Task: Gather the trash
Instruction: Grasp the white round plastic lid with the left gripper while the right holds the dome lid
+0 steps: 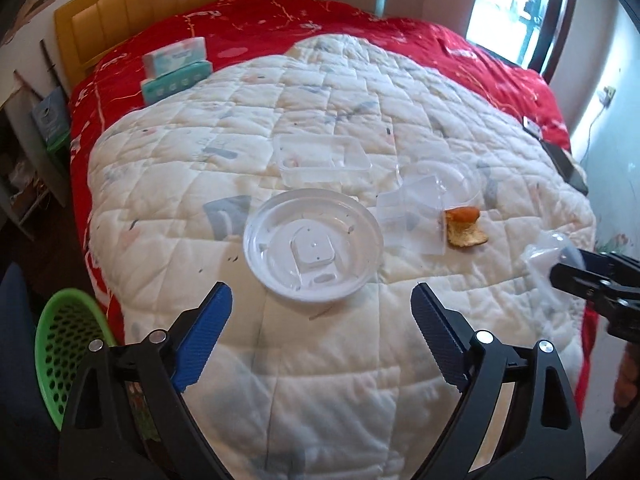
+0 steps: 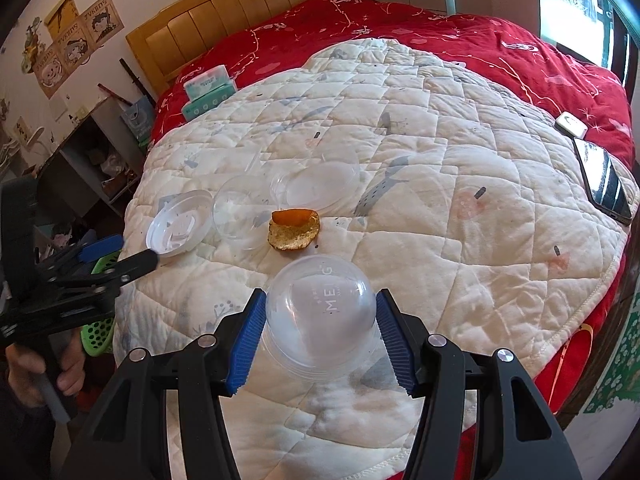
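Note:
My right gripper (image 2: 320, 312) is shut on a clear plastic dome lid (image 2: 320, 320), held just above the white quilt; the lid also shows in the left wrist view (image 1: 554, 246). My left gripper (image 1: 322, 292) is open and empty, just short of a round clear plastic lid (image 1: 313, 243), which also shows in the right wrist view (image 2: 179, 222). An orange peel (image 2: 294, 229) lies on the quilt ahead of the dome lid. A clear rectangular tray (image 1: 322, 156), a clear square piece (image 1: 412, 216) and a clear bowl (image 2: 316, 182) lie around it.
A green mesh basket (image 1: 68, 344) stands on the floor left of the bed. Tissue packs (image 1: 176, 70) lie near the wooden headboard (image 1: 160, 4). A phone (image 2: 604, 180) and a small white device (image 2: 571, 123) lie at the quilt's right edge. Shelves (image 2: 92, 160) stand at left.

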Motion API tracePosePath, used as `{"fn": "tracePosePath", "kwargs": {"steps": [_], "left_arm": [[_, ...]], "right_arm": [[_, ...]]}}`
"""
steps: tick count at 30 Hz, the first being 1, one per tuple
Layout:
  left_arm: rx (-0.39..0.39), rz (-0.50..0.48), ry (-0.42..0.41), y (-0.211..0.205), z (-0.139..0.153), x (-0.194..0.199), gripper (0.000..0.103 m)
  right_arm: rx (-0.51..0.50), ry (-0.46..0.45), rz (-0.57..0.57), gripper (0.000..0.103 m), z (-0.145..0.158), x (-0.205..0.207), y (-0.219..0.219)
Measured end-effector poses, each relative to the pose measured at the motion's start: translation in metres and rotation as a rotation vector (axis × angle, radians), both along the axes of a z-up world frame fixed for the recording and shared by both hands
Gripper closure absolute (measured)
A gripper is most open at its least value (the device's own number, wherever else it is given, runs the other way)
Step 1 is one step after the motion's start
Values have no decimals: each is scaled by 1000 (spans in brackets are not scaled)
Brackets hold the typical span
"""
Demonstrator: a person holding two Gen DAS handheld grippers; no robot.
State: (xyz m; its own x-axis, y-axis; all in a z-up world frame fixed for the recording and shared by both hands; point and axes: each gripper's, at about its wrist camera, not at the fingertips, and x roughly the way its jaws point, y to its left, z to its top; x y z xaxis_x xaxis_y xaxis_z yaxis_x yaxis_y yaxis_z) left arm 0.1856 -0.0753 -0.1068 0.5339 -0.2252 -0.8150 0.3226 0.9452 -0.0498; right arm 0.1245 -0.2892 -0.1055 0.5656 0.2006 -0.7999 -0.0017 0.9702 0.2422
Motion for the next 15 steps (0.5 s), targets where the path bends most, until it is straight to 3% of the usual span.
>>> {"fn": "tracePosePath", "kwargs": {"steps": [15], "left_arm": [[42, -22, 43, -11, -25, 32, 11]], "right_arm": [[6, 5, 14, 48, -2, 7, 4]]}}
